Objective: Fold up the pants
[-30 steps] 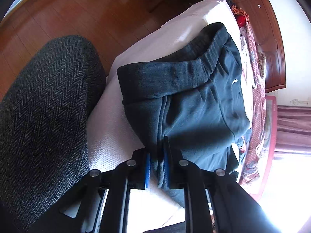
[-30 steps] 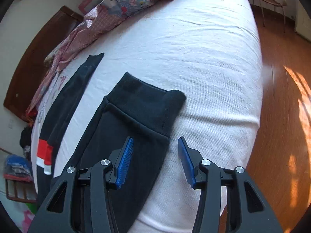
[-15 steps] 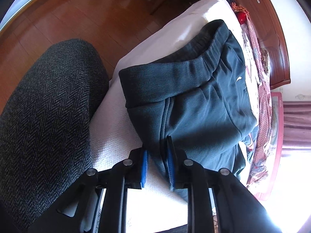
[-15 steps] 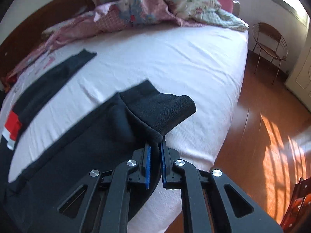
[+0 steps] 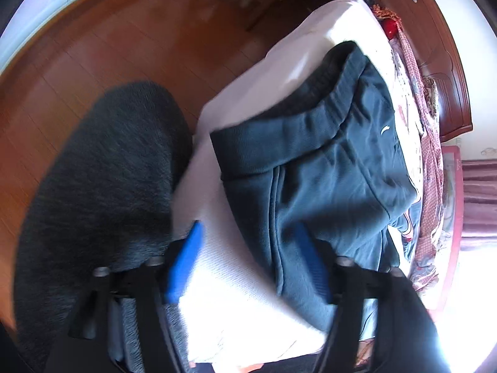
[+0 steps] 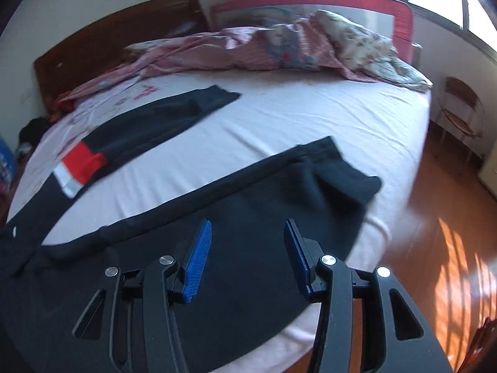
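We are seeing the pants (image 6: 248,205) lying on the bed (image 6: 310,118), one leg near its edge, the other further left; the bedding (image 6: 279,49) is lying at the far side, the chair (image 6: 459,108) standing right

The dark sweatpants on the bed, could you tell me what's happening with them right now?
A person with a handheld gripper in each hand is folding dark sweatpants spread on a white-sheeted bed. Both grippers are open and hold nothing. The left gripper hangs over the hip area below the waistband; the right gripper hovers over the near leg, short of its cuff. The legs lie apart.
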`<state>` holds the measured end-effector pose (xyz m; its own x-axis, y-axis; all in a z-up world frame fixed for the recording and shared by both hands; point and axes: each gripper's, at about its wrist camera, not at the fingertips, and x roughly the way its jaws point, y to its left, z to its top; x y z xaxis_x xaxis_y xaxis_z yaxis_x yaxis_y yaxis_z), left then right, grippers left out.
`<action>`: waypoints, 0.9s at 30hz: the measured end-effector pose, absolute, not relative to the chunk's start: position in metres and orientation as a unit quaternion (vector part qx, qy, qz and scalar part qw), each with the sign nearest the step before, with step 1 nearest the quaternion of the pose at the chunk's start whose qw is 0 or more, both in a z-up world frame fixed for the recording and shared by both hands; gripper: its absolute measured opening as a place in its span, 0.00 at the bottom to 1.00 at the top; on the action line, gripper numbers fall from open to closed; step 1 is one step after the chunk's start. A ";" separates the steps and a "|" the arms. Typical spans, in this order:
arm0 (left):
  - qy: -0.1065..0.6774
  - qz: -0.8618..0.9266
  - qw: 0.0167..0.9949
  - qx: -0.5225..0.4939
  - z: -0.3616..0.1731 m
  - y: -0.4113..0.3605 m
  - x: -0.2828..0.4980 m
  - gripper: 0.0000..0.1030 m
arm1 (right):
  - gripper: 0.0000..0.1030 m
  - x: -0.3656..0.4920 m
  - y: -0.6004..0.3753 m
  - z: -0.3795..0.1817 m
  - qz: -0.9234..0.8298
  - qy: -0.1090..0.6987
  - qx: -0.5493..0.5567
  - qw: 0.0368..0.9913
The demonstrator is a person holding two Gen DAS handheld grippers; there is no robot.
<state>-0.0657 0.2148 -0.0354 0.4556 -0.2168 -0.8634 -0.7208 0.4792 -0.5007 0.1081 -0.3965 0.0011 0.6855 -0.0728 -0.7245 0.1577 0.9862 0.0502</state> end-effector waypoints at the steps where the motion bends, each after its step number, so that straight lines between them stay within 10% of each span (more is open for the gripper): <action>1: 0.487 0.183 0.715 -0.467 -0.029 0.217 -0.068 0.79 | 0.46 0.116 -0.368 -0.006 -0.031 0.400 0.024 0.916; 8: 0.412 0.202 0.781 -0.424 0.024 0.255 -0.081 0.88 | 0.46 0.162 -0.220 -0.053 0.059 0.431 -0.167 0.885; 10: 0.391 0.207 0.799 -0.406 0.032 0.263 -0.080 0.88 | 0.68 0.183 -0.227 -0.053 0.026 0.443 -0.135 0.886; 15: 0.348 0.198 0.831 -0.385 0.040 0.266 -0.050 0.88 | 0.79 0.209 -0.224 -0.049 0.005 0.459 -0.149 0.876; 27: 0.396 -0.071 0.880 -0.254 0.003 0.116 0.065 0.87 | 0.79 0.169 -0.116 -0.019 0.142 0.431 -0.155 0.878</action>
<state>0.0650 0.1160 0.0027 0.6766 -0.3257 -0.6604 -0.0764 0.8609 -0.5030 0.1694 -0.1156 -0.0189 0.5882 0.1163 -0.8003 -0.3830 0.9116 -0.1490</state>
